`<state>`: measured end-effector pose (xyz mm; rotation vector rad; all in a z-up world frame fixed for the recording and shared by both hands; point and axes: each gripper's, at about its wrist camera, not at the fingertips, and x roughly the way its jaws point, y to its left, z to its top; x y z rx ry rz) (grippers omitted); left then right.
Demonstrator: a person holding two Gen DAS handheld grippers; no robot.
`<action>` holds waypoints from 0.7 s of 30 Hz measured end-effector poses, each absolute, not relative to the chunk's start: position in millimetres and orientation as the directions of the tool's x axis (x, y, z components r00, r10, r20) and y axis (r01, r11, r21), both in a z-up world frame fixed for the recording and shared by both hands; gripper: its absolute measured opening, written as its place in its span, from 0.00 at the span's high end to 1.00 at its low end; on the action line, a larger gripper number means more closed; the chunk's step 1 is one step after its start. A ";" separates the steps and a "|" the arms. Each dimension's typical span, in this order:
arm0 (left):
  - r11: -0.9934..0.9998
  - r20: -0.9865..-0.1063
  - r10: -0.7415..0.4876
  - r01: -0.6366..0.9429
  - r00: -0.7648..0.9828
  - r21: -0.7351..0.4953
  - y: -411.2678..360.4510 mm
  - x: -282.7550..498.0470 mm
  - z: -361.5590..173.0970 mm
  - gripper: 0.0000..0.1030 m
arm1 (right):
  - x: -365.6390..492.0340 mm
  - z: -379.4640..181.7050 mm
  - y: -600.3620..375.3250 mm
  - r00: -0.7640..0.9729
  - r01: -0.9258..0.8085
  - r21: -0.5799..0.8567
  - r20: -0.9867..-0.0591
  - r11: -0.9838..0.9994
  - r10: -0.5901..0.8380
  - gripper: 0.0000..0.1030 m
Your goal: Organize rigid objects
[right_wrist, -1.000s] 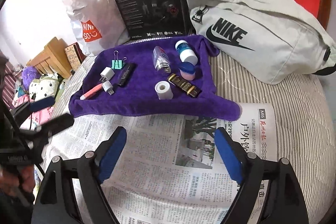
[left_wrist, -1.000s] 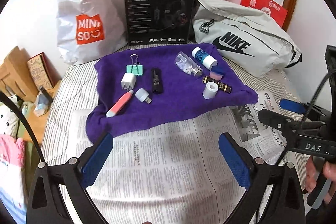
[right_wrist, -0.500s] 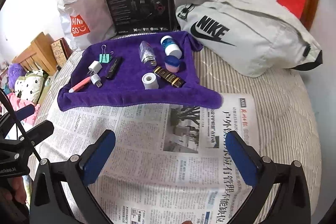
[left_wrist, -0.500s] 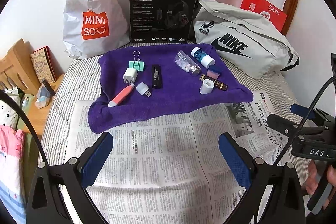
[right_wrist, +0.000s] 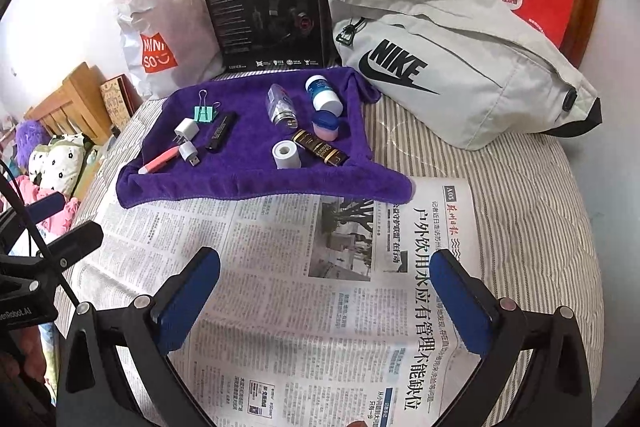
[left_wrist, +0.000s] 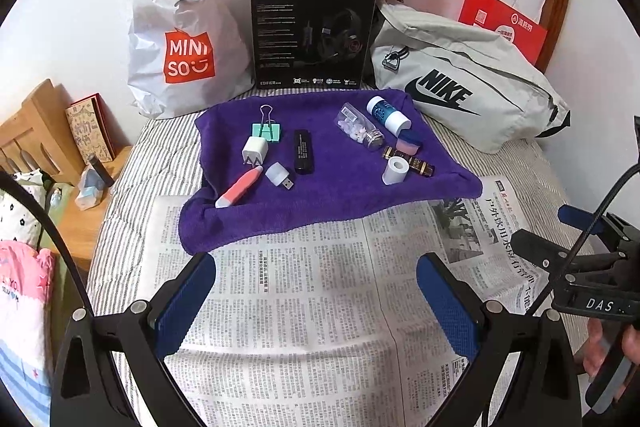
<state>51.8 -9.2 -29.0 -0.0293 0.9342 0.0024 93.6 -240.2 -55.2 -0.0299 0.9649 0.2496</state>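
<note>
A purple towel (left_wrist: 340, 195) (right_wrist: 248, 179) lies on the bed with several small objects on it: a green binder clip (left_wrist: 267, 131), a white charger plug (left_wrist: 254, 151), a pink pen-like tool (left_wrist: 239, 187), a black stick (left_wrist: 303, 151), a clear pill bottle (left_wrist: 360, 131), a blue-and-white bottle (left_wrist: 387, 114), a white roll (left_wrist: 395, 171) (right_wrist: 286, 155) and a dark gold-lettered tube (right_wrist: 320, 148). My left gripper (left_wrist: 316, 301) is open and empty above the newspaper (left_wrist: 320, 307), short of the towel. My right gripper (right_wrist: 326, 301) is open and empty, also above the newspaper.
A Miniso bag (left_wrist: 180, 43), a black headset box (left_wrist: 312, 31), a grey Nike bag (left_wrist: 460, 95) and red paper bags (left_wrist: 504, 23) stand along the wall behind the towel. A wooden nightstand (left_wrist: 60, 195) is at the left bed edge.
Both grippers have drawn back from the towel, so the objects look smaller and farther. The right gripper has opened wider. Nothing on the towel has moved.
</note>
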 end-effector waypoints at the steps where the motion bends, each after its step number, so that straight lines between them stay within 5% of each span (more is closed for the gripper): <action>1: 1.000 -0.803 -0.010 -0.017 0.596 -0.025 -8.4 51.4 -28.7 0.01 | 93.4 -55.2 -240.0 0.542 -0.223 0.084 -0.817 0.971 0.195 0.00; 21: 0.999 -0.807 -0.005 -0.027 0.590 -0.025 -7.1 51.0 -27.7 0.01 | 87.7 -52.1 -236.1 0.542 -0.233 0.064 -0.820 0.970 0.184 0.00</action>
